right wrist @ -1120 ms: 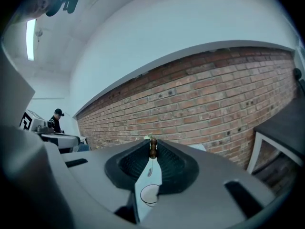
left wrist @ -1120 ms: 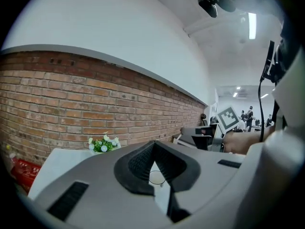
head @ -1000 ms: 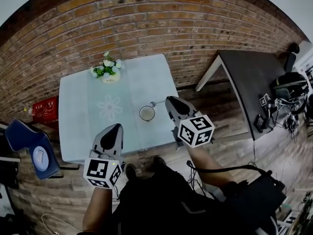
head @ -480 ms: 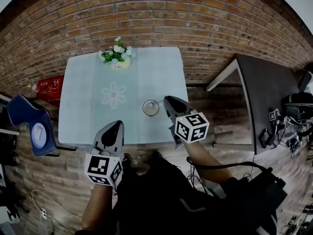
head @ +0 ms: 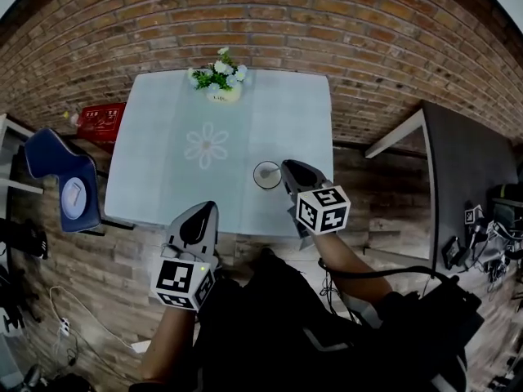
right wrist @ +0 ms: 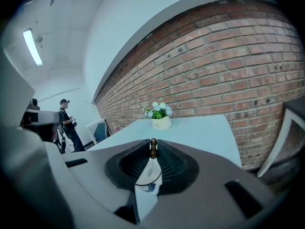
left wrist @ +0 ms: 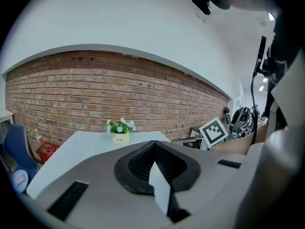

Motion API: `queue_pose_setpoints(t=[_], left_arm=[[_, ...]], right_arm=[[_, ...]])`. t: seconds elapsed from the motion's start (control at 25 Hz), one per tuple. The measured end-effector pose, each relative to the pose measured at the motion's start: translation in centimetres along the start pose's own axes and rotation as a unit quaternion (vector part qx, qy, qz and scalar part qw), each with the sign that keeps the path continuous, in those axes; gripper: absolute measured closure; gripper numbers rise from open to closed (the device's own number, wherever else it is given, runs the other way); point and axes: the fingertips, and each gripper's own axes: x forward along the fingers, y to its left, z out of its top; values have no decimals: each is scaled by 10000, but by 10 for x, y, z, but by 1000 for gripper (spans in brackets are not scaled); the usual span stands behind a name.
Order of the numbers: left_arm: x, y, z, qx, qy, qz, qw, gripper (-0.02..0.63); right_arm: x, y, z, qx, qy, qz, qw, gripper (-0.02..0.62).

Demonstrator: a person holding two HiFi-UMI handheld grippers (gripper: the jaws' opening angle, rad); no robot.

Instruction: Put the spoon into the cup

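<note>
We see a pale square table (head: pixel 155 186) against a brick wall (head: pixel 270 15), with a flower motif (head: pixel 206 145) printed mid-top. Potted flowers (head: pixel 219 84) sit at the far edge by the wall. Left of the table: blue chair (head: pixel 45 158) with a round white item on the seat, red crate (head: pixel 102 121) near the wall. Right: dark desk (head: pixel 470 178). Wood-plank floor (head: pixel 106 280), with cables (head: pixel 61 333) at lower left. Right gripper view: a person (right wrist: pixel 66 123) in a cap stands far off, and a ceiling strip light (right wrist: pixel 32 46) is lit.

— The wall (head: pixel 245 23) is rough brick, and the floor (head: pixel 372 219) worn wood planks?
— Yes. The table (head: pixel 163 170) looks smooth and matt. The spoon (right wrist: pixel 153 149) is shiny metal; its dark glossy knob is perhaps wood. The right gripper (right wrist: pixel 153 144) is matt grey plastic.
</note>
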Motion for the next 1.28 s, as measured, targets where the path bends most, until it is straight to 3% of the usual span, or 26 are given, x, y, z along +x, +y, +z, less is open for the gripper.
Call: queue_pose_setpoints(t=[0.32, 0.8, 1.08, 1.28], left_arm=[[-4, 3, -6, -310, -71, 373, 9988, 595], [-16, 5, -4, -205, -195, 605, 9978, 597], [-17, -1, -4, -156, -201, 434, 9987, 595], [-19, -1, 2, -224, -182, 332, 9990, 595]], right_arm=[[16, -1, -19, -149, 196, 190, 9995, 535], [25, -10, -27, -203, 120, -58, 9997, 535], [24, -15, -33, -134, 226, -216, 9994, 531], [22, -9, -35, -242, 401, -262, 9986, 460]])
